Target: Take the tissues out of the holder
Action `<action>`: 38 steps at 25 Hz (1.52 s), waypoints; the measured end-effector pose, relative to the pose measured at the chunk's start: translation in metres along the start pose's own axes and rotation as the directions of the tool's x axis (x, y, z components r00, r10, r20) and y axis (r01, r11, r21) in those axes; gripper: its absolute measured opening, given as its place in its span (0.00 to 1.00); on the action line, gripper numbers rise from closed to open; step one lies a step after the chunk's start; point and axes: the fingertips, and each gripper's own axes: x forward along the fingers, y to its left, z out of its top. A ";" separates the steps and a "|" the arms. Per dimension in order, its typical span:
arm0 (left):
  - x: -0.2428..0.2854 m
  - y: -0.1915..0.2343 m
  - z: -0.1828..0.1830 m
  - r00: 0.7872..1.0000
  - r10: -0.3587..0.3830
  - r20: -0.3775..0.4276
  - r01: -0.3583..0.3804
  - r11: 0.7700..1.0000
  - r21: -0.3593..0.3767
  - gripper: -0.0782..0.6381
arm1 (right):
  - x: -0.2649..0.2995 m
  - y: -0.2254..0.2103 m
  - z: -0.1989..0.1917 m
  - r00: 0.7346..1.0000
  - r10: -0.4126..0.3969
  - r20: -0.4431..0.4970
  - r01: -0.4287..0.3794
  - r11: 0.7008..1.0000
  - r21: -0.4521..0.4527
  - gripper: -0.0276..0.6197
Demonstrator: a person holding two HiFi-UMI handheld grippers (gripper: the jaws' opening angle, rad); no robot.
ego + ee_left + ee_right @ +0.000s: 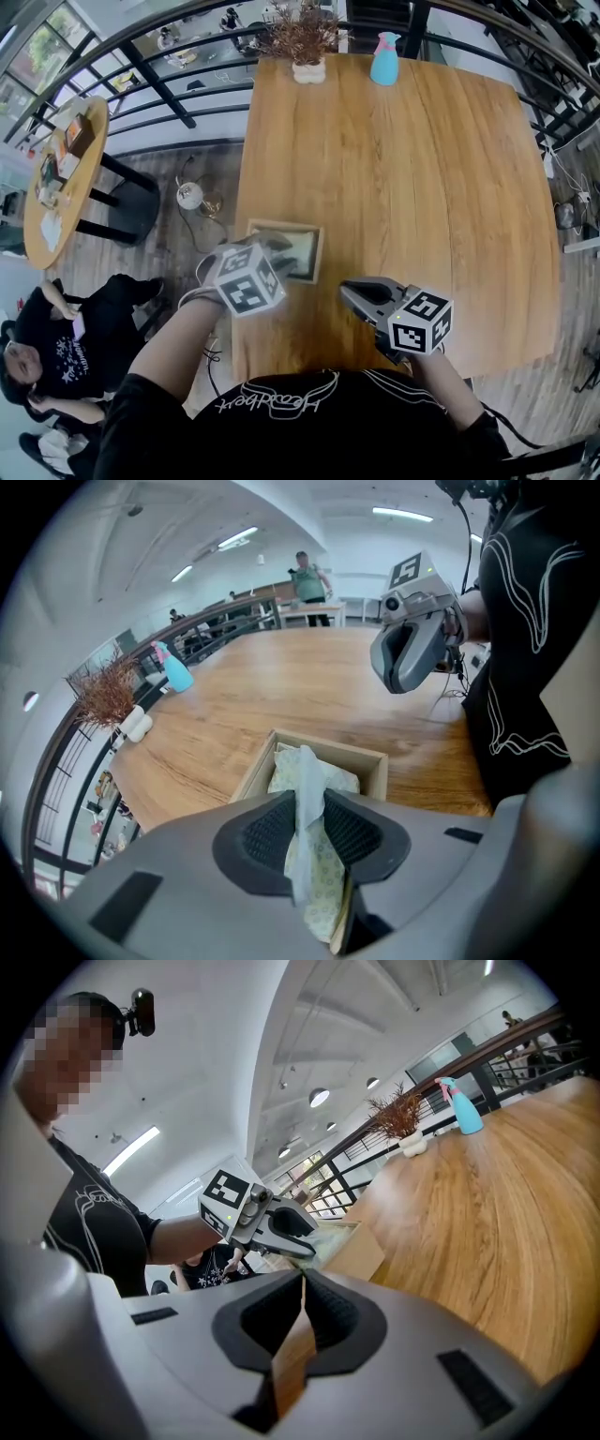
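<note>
A shallow wooden tissue holder (298,251) sits near the table's front left edge, with pale patterned tissues inside (328,778). My left gripper (307,834) is over the holder. Its jaws are shut on one tissue (307,778), which stands up in a narrow strip from the stack. In the head view the left gripper (274,247) covers the holder's near left corner. My right gripper (354,292) hovers above the table to the right of the holder. Its jaws are shut on nothing (302,1321). From there I see the left gripper (298,1243) at the holder (359,1252).
A white pot with a dry plant (307,45) and a blue spray bottle (384,58) stand at the table's far edge. A black railing (178,94) runs along the left. Beyond it are a round table (58,178) and a seated person (56,352).
</note>
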 end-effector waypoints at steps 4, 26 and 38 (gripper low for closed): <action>-0.005 0.000 -0.001 1.000 0.021 -0.007 -0.021 1.000 0.010 0.25 | -0.003 0.001 0.001 1.000 -0.016 0.013 0.016 1.000 0.005 0.07; -0.068 -0.022 0.009 0.974 0.192 0.123 -0.196 0.980 0.022 0.22 | -0.026 0.055 -0.020 0.996 -0.044 0.074 0.045 0.999 -0.001 0.07; -0.148 -0.048 0.030 0.884 0.343 0.318 -0.334 0.939 -0.082 0.20 | -0.040 0.118 -0.029 0.993 -0.054 0.110 0.060 0.996 -0.058 0.07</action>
